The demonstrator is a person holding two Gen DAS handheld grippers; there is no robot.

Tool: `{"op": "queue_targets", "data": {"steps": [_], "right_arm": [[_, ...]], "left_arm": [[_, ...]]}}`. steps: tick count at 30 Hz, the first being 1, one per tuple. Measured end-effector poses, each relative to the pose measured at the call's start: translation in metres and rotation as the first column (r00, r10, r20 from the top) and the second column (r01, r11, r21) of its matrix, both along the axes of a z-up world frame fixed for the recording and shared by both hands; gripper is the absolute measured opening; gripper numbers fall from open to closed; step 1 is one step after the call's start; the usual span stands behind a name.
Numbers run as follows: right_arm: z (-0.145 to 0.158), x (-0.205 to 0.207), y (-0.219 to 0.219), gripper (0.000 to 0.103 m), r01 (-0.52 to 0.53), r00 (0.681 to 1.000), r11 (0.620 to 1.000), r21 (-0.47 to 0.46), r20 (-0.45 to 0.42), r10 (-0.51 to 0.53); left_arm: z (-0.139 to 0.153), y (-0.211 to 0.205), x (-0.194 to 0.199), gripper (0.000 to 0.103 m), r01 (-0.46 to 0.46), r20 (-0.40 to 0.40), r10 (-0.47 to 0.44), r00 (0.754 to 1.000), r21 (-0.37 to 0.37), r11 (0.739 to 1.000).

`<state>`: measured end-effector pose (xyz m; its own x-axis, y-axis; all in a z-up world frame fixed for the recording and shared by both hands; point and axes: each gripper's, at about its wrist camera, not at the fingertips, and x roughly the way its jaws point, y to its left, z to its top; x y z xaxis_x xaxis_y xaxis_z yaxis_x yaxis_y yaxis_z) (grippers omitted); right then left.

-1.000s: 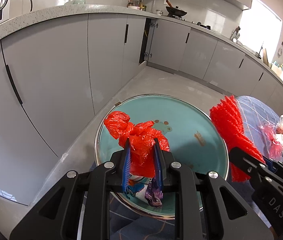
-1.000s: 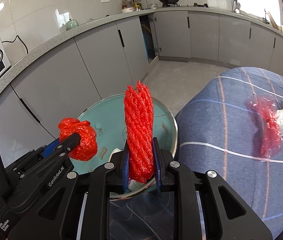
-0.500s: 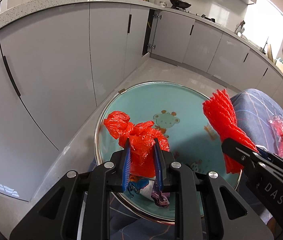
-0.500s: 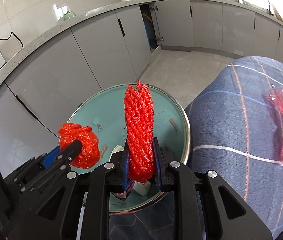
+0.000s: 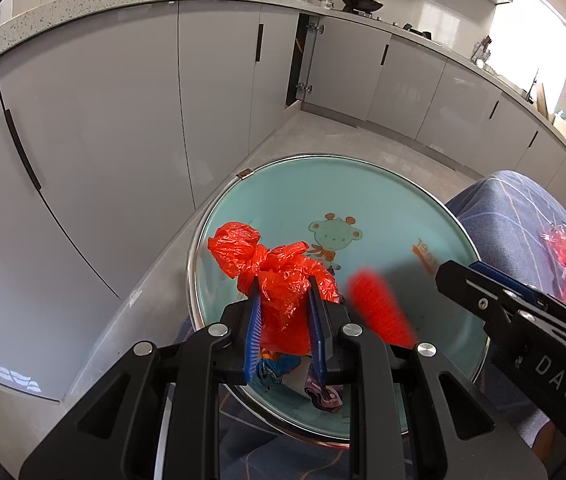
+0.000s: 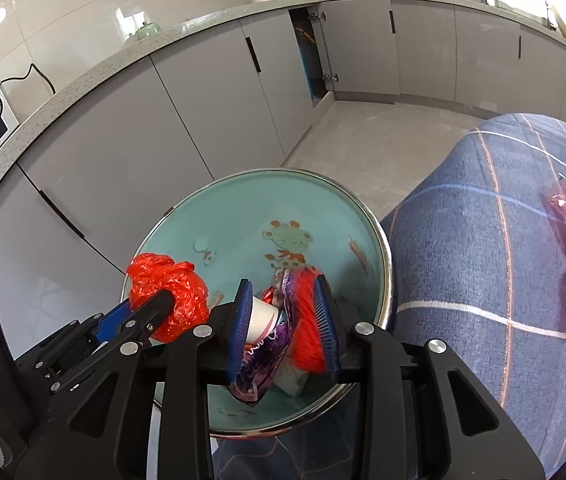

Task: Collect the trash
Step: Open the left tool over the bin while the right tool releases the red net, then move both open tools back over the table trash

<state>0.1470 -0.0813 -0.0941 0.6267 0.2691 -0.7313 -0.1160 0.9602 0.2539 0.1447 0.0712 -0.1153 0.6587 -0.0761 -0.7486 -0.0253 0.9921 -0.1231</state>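
A grey-cabinet kitchen, with a teal basin (image 6: 363, 216) at the surface's edge. The red net (image 5: 379, 308) shows blurred over the basin, below the right gripper (image 6: 285, 324), whose jaws are spread. The left gripper (image 5: 285, 328), jaws clenched on the red bag (image 5: 279, 280), should release well inside the rim.
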Motion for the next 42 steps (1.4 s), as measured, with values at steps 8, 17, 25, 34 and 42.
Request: {"op": "queue_targets", "data": {"steps": [8,17,25,34,42], "right_arm": [[0.012,-0.015,-0.013,0.035,0.037,0.999,0.999,0.025,0.032,-0.038],[0.034,-0.048,-0.028,0.054,0.141,0.976,0.99,-0.032,0.174,-0.133],[0.043,-0.078,-0.05,0.069,0.227,0.942,0.973,-0.051,0.267,-0.205],[0.027,-0.095,-0.056,0.086,0.246,0.944,0.959,-0.14,0.258,-0.204],[0.031,-0.118,-0.089,0.086,0.311,0.928,0.942,-0.127,0.255,-0.272]], "left_arm": [[-0.001,-0.003,-0.002,0.026,0.007,-0.004,-0.007,1.0,0.005,1.0],[0.01,-0.008,-0.008,0.079,0.0,0.032,-0.002,0.999,0.039,0.999],[0.037,0.012,-0.016,0.084,-0.078,0.111,0.071,0.991,0.051,0.996],[0.041,-0.019,-0.041,0.084,-0.058,0.13,0.046,0.99,0.086,0.995],[0.036,-0.053,-0.062,0.084,0.023,0.122,-0.033,0.992,0.081,0.996]]}}
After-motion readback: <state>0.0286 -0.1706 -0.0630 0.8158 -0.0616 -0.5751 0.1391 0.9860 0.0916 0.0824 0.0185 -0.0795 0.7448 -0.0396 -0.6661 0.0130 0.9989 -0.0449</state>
